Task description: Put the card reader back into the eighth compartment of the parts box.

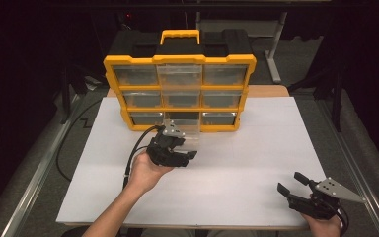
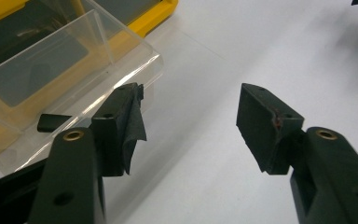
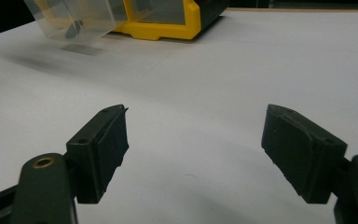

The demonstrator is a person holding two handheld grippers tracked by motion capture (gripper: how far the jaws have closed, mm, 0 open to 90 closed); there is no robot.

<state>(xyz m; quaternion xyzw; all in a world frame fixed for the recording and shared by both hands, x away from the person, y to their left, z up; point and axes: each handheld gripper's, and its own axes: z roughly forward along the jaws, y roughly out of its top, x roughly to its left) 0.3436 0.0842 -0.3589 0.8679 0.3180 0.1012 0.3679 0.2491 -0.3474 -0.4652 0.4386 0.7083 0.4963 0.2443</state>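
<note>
Drawer [image 1: 185, 129] of clear plastic, pulled out from the bottom row's middle slot of the yellow organizer [image 1: 179, 93], rests on the white table [image 1: 256, 163] just in front of the cabinet. Inside it, the left gripper view shows a small black piece [image 2: 53, 122] lying on the drawer floor near the front wall.

In the high view the left gripper [image 1: 190, 153] sits right at the drawer's front edge, held in the person's left hand [image 1: 147, 172]. Its jaws stand wide apart and grip nothing. In the left gripper view one jaw lies against or just beside the drawer's front corner [image 2: 140, 70], though whether it truly touches cannot be told; the other jaw hangs over bare table well off to the side. A loose flap of black padding hangs from the jaw nearest the drawer.

Down at the near right corner of the table, the right gripper [image 1: 292, 181] is held low in the right hand [image 1: 324, 226], well apart from the drawer. Its jaws are also spread wide with nothing between them. From the right gripper view the drawer [image 3: 74, 18] appears far ahead and to the left, beside the organizer's yellow base [image 3: 168, 28].
</note>
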